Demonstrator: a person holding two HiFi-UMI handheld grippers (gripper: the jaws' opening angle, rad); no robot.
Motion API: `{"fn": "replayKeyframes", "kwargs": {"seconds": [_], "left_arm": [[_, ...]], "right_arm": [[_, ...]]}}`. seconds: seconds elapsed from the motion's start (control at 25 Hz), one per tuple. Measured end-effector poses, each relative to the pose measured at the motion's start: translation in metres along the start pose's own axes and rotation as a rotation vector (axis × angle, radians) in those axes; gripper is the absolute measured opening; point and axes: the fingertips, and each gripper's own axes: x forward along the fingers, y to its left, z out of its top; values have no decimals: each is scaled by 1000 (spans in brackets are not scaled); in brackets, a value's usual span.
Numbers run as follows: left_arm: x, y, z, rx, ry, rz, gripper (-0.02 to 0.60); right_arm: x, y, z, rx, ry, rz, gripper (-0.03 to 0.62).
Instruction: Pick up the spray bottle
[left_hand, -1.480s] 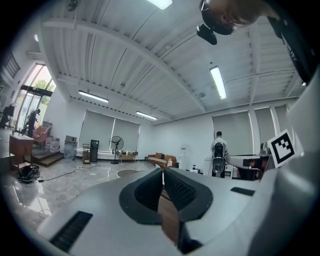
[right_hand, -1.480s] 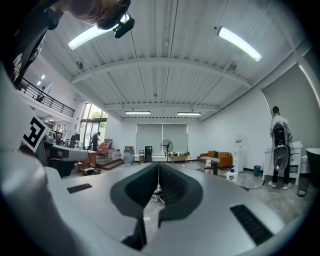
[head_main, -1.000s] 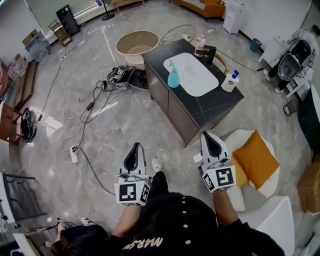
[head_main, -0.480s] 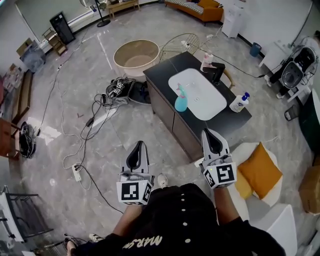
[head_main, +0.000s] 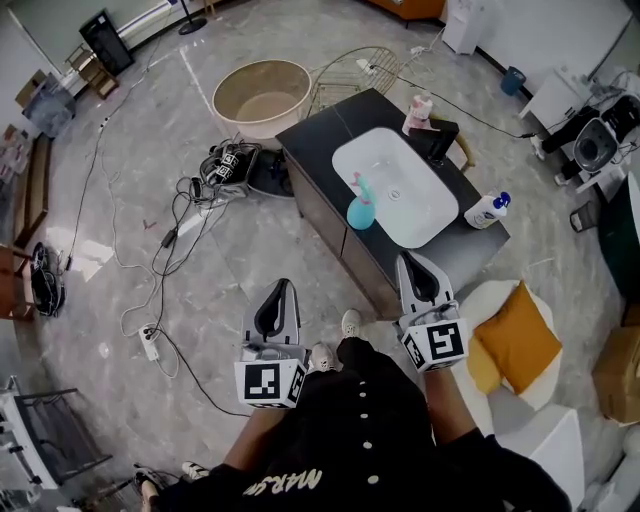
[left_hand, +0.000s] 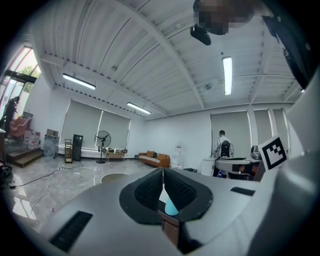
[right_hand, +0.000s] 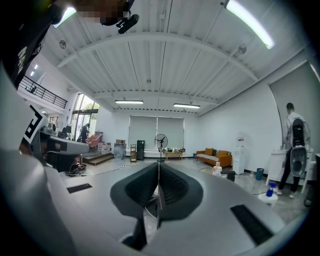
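The left claw (head_main: 281, 288) and the right claw (head_main: 409, 262) both pointed level toward the dark worktop (head_main: 318, 135). Each had its jaws pressed together with nothing between them. The teal spray bottle (head_main: 360, 207) stood upright on the worktop at the near rim of the white basin (head_main: 400, 180), well apart from either claw. A white bottle with a blue cap (head_main: 487, 210) sat, perhaps tilted, near the worktop's right corner. Cables (head_main: 170, 235) trailed over the floor (head_main: 120, 200).
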Motion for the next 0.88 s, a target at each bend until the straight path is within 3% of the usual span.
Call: {"fn": "replayKeyframes", "kwargs": {"seconds": [0.16,0.28,0.56,0.88], "left_arm": [[28,1,-3,-21,17,1,17],[53,4,-13,-23,43,-1,17],[83,4,-61,-66,177,-1,17],[106,8,-111,-101,295,39,17]], "right_arm": [[32,-18,-21,14,45,31,4],[68,-32,-49,26,103,63,116],[141,-54,-135,54,251,126,222],[204,-64,-183,72,253,198,256]]}}
